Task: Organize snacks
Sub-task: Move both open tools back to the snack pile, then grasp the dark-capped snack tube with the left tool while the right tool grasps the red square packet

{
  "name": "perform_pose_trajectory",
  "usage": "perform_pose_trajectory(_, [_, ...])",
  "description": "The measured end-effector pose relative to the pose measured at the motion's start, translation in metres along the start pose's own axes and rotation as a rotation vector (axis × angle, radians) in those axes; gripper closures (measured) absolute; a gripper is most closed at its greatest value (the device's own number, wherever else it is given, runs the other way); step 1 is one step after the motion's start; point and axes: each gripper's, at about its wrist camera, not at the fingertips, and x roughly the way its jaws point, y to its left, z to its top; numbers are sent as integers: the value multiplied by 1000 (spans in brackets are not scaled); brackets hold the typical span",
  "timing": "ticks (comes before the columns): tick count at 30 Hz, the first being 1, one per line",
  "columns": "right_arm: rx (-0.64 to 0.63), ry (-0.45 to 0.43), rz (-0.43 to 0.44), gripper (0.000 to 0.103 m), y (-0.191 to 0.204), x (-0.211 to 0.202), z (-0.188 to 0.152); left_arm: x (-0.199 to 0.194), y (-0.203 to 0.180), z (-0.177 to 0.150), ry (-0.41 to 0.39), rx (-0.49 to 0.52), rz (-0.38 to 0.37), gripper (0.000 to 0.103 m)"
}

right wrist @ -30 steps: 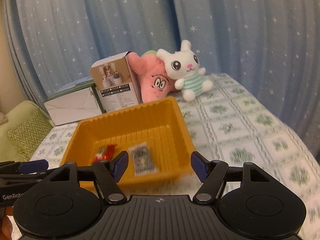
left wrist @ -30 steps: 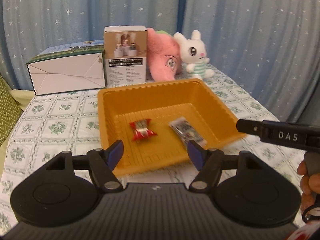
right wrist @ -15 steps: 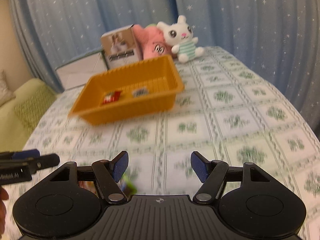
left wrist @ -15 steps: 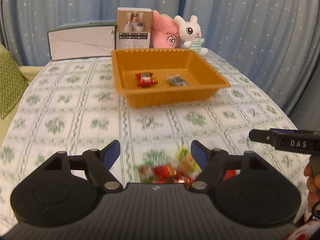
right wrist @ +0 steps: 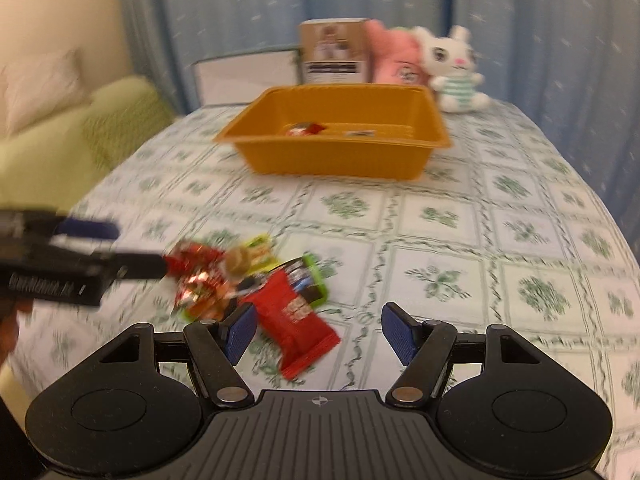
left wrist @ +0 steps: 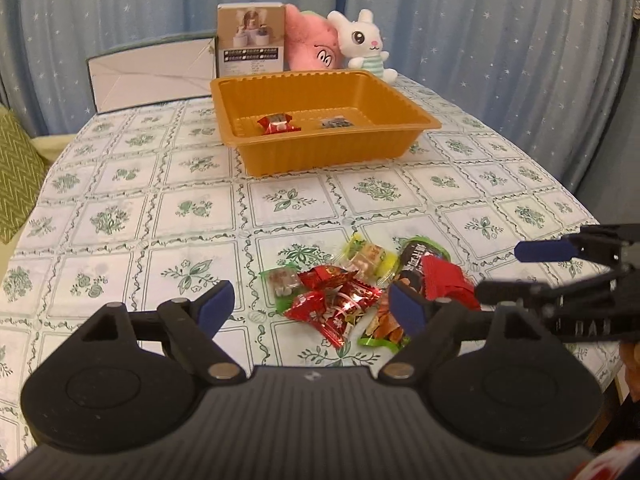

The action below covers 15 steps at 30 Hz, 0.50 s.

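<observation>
Orange tray (left wrist: 332, 148), snack pile (left wrist: 352, 292) nearer

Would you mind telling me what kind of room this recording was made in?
Most likely a room in a home: a table under a floral tablecloth, plush toys and boxes set against star-print curtains, and a green cushion at the left edge. An orange tray holds two snacks.

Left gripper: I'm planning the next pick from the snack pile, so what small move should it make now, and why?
Probably ease the left gripper forward and down over the red foil candy. Its jaws are opening with nothing between them, that candy lies just ahead at the near edge of the snack pile, and the orange tray beyond holds only two snacks.
</observation>
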Motion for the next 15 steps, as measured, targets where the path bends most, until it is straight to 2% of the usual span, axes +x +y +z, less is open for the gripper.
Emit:
perform_pose_trajectory(5, [-70,46,13,34,5,17,-2,6,7,0,9,-12,5,20])
perform_pose_trajectory(11, [-126,46,5,35,7,31,6,7,15,0,8,-36,0,19])
perform_pose_trajectory(13, [-129,55,12,44,9,36,7,7,14,0,3,-38,-3,19])
perform_pose_trajectory(15, [-124,76,24,60,9,42,8,8,14,0,5,-36,-5,19])
